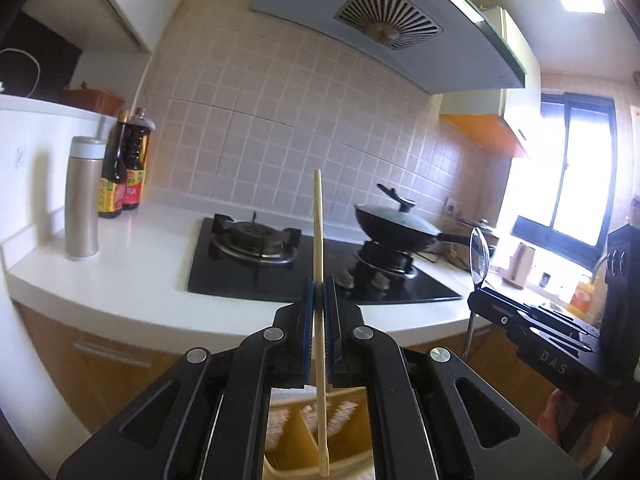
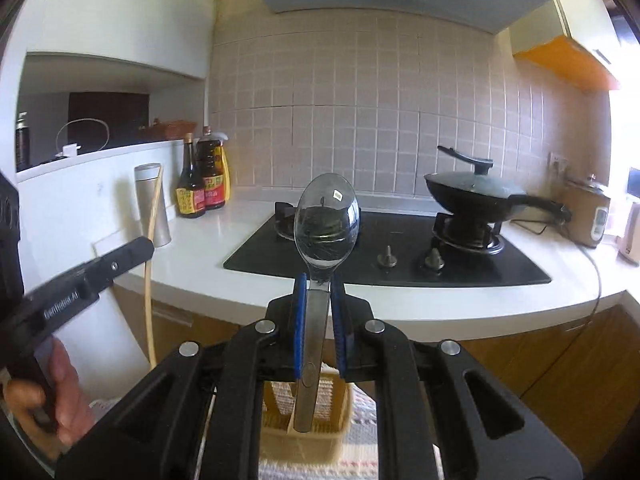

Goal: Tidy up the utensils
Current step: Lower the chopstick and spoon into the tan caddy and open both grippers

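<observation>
My left gripper [image 1: 319, 285] is shut on a pale wooden chopstick [image 1: 318, 240], held upright, its lower end hanging over a yellow slotted utensil holder [image 1: 294, 440] below the jaws. My right gripper [image 2: 319, 278] is shut on the handle of a steel spoon [image 2: 326, 222], bowl up, its handle end down over the same yellow holder [image 2: 320, 420]. The spoon and right gripper also show in the left wrist view [image 1: 479, 258], at the right. The chopstick and left gripper show at the left of the right wrist view [image 2: 151, 240]. Both tools are held in front of the counter.
A white counter [image 1: 140, 264] holds a black gas hob [image 1: 320, 268] with a lidded black wok [image 1: 394, 226]. A steel flask [image 1: 83, 200] and two sauce bottles [image 1: 124, 172] stand at the left. A rice cooker [image 2: 588, 216] stands at the right. A range hood [image 1: 380, 20] hangs above.
</observation>
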